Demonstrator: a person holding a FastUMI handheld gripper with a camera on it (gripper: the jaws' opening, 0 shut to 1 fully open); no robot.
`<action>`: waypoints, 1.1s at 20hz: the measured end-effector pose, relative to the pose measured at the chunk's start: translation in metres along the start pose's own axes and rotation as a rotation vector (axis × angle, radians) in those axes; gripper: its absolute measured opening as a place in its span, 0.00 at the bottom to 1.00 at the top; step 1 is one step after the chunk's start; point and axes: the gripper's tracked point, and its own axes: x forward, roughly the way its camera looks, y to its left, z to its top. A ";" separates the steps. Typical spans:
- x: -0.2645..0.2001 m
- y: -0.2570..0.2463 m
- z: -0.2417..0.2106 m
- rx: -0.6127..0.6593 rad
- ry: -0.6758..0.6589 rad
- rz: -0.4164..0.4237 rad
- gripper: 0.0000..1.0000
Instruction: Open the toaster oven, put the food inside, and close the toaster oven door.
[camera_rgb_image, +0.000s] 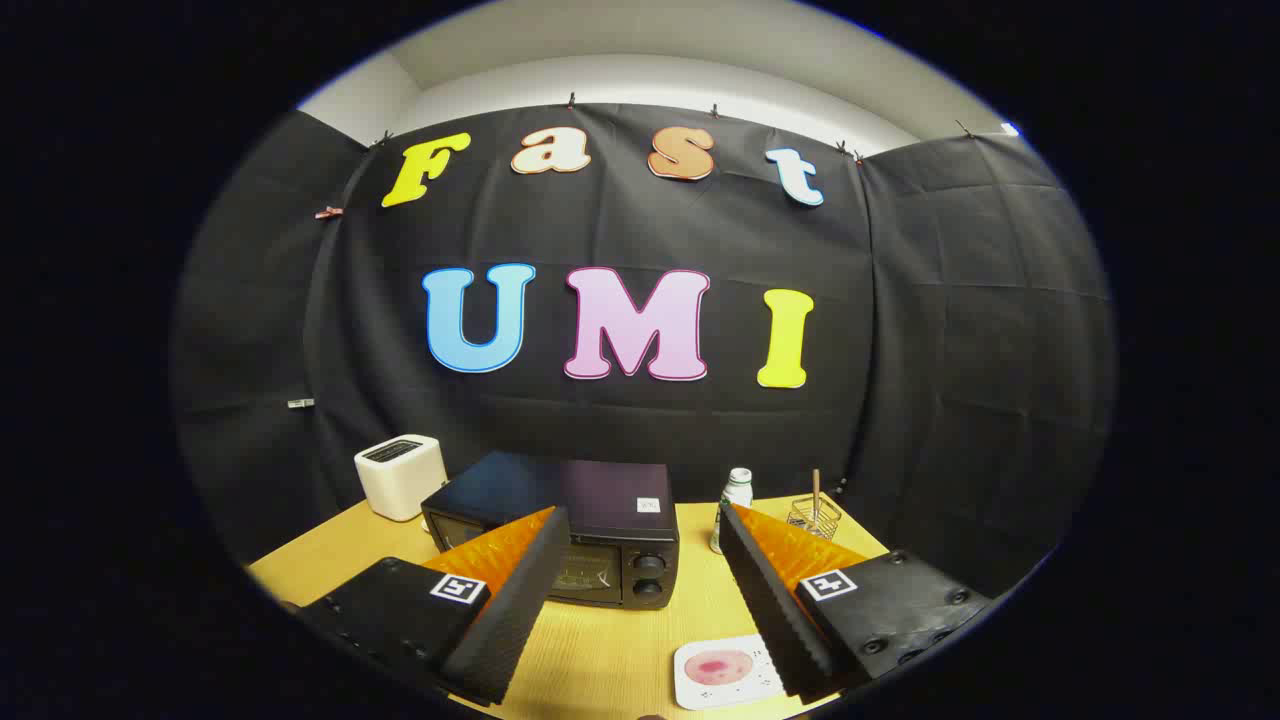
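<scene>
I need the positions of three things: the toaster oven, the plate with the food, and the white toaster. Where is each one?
toaster oven (590, 500): gripper view, on its dark top panel.
plate (692, 688): gripper view, on its white rim.
white toaster (400, 480): gripper view, on its front side.

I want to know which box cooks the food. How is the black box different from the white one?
The toaster oven is black, wide, with two knobs and a front door, shut; the toaster is white, smaller, with a top slot. It sits behind the oven. Both rest on the table. The open tool holds nothing.

A white toaster (399, 476), small bottle (735, 505) and wire holder (814, 515) stand on the table (600, 660).
</scene>
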 end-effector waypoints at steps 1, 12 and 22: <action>0.000 0.002 0.001 0.000 -0.002 0.004 0.98; -0.005 0.008 -0.001 0.001 -0.002 0.003 0.98; -0.004 0.015 -0.005 -0.006 0.006 0.032 0.98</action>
